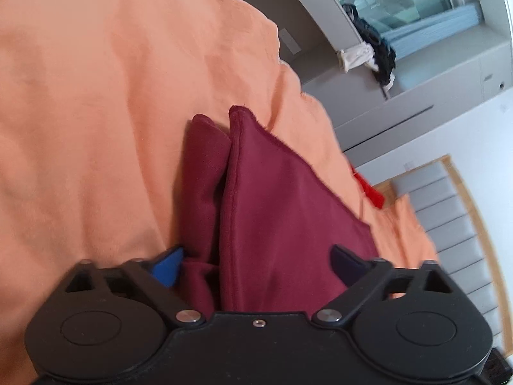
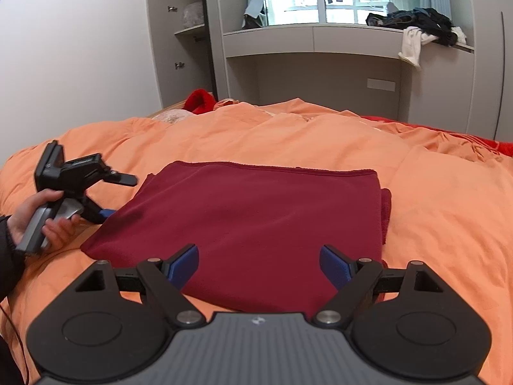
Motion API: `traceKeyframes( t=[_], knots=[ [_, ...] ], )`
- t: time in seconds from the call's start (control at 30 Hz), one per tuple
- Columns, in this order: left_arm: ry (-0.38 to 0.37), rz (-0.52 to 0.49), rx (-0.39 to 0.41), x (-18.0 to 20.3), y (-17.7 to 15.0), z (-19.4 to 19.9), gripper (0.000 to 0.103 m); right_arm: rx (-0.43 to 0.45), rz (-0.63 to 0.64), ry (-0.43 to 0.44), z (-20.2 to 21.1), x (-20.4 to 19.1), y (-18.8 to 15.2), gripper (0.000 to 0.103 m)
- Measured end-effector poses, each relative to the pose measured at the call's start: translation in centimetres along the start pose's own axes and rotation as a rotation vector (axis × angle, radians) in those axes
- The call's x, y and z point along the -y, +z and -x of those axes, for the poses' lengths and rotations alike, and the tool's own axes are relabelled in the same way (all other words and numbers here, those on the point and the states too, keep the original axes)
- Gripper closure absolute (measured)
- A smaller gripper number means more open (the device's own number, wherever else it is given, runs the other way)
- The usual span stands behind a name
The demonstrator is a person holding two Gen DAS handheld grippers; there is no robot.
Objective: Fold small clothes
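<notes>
A dark red folded cloth (image 2: 256, 218) lies flat on the orange bed cover (image 2: 320, 138). My right gripper (image 2: 259, 256) hovers over the cloth's near edge, jaws wide open and holding nothing. A hand holds my left gripper (image 2: 124, 196) at the cloth's left edge, one finger above that edge and one low beside it. In the left wrist view, the layered edge of the cloth (image 1: 282, 208) runs between the open jaws of the left gripper (image 1: 258, 266). The blue pads (image 1: 166, 266) stand apart from the fabric.
A red item (image 2: 200, 101) lies at the far side of the bed. A pile of dark and white clothes (image 2: 426, 22) sits on the window ledge above grey cabinets (image 2: 320, 73). A padded grey headboard (image 1: 449, 208) borders the bed cover (image 1: 96, 96).
</notes>
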State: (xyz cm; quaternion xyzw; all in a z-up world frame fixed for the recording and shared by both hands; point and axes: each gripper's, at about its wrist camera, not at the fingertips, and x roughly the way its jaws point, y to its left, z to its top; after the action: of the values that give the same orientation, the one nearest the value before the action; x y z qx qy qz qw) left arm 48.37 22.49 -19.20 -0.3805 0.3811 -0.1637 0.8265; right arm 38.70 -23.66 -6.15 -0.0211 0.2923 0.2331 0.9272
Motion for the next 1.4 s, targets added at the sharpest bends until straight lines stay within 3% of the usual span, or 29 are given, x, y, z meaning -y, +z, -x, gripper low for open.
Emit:
traceKeyframes(
  t=[0.03,0.07,0.2,0.3,0.37,0.43,0.63,0.7,0.77,0.9,1.13,1.27,1.4],
  knots=[
    [0.002,-0.022,-0.008,0.2,-0.1,-0.2,0.063,0.001,0.002,0.004,-0.1,-0.1,0.0,0.017],
    [-0.006,-0.031,-0.023,0.2,-0.2,-0.6,0.083,0.001,0.002,0.009,-0.2,-0.1,0.0,0.017],
    [-0.016,-0.083,-0.006,0.9,0.0,0.1,0.085,0.016,-0.006,0.055,-0.9,-0.7,0.9,0.021],
    [-0.127,-0.051,0.033,1.9,0.4,1.4,0.086,-0.008,0.007,0.075,-3.1,-1.0,3.1,0.036],
    [-0.155,-0.07,0.059,3.2,0.7,2.2,0.086,-0.063,0.001,0.078,-6.3,-1.0,5.0,0.072],
    [-0.143,-0.094,0.074,4.6,0.7,2.6,0.086,-0.126,-0.036,0.094,-10.3,-0.6,6.8,0.093],
    [-0.122,-0.145,0.079,6.8,0.4,2.6,0.086,-0.262,-0.071,0.053,-20.4,0.2,9.6,0.1],
    [-0.114,-0.151,0.073,7.0,0.5,2.9,0.086,-0.316,-0.052,0.051,-22.1,0.1,8.9,0.1],
    [-0.095,-0.163,0.072,7.3,0.3,2.6,0.086,-0.315,-0.05,0.053,-22.3,0.2,8.6,0.1],
    [-0.054,-0.203,0.075,8.7,0.3,3.1,0.086,-0.243,-0.06,0.09,-18.6,0.4,9.0,0.1],
    [0.022,-0.375,0.016,16.3,0.6,2.1,0.086,-0.113,0.059,0.087,-4.9,-0.6,4.7,0.1],
    [0.091,-0.488,-0.043,22.1,0.0,-0.4,0.086,-0.09,0.069,0.069,1.9,-0.6,1.1,0.099],
    [0.2,-0.596,-0.111,28.3,-1.4,-5.0,0.086,-0.04,0.015,0.057,5.8,0.9,-1.7,0.099]
  ],
)
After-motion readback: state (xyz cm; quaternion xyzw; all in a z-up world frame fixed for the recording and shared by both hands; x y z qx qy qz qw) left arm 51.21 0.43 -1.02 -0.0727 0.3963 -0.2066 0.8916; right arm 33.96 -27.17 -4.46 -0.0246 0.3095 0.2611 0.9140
